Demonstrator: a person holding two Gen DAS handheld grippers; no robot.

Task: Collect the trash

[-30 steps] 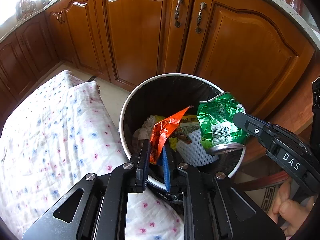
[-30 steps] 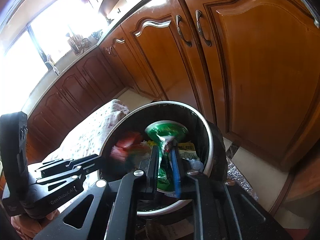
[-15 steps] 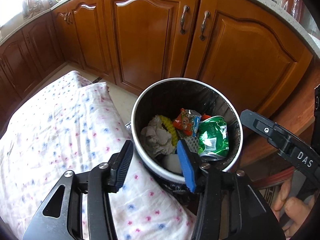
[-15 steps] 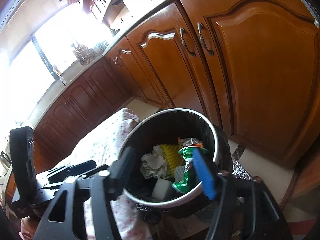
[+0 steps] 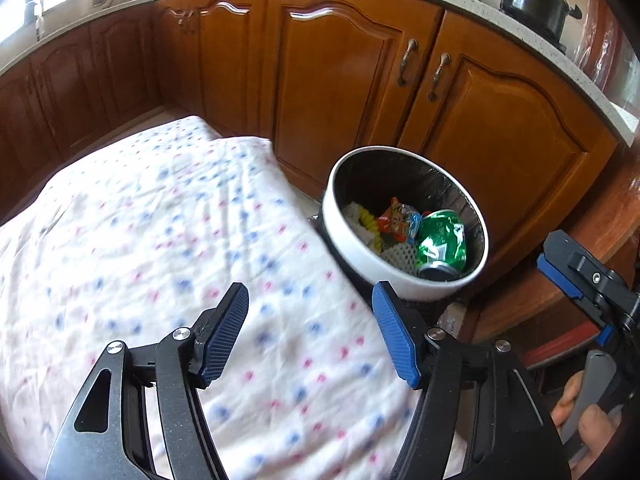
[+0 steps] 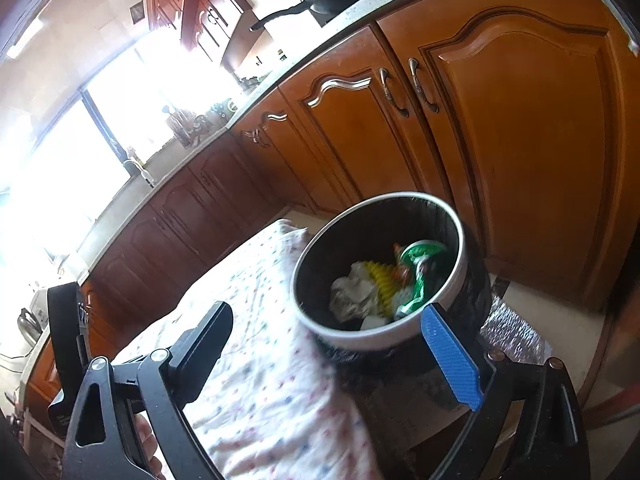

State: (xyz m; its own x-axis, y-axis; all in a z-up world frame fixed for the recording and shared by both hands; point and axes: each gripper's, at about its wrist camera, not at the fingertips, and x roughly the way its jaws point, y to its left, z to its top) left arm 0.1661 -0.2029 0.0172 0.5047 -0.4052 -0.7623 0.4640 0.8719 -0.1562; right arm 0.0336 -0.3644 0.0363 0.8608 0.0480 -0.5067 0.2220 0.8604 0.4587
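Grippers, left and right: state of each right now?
Left gripper: jaws opening, nothing between them.
Right gripper: jaws opening, nothing held.

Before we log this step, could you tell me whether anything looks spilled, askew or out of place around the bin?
Nothing stands out. The crushed green can, snack wrapper and crumpled tissue all lie inside the bin, which stands upright beside the dotted cloth; no trash shows outside it.
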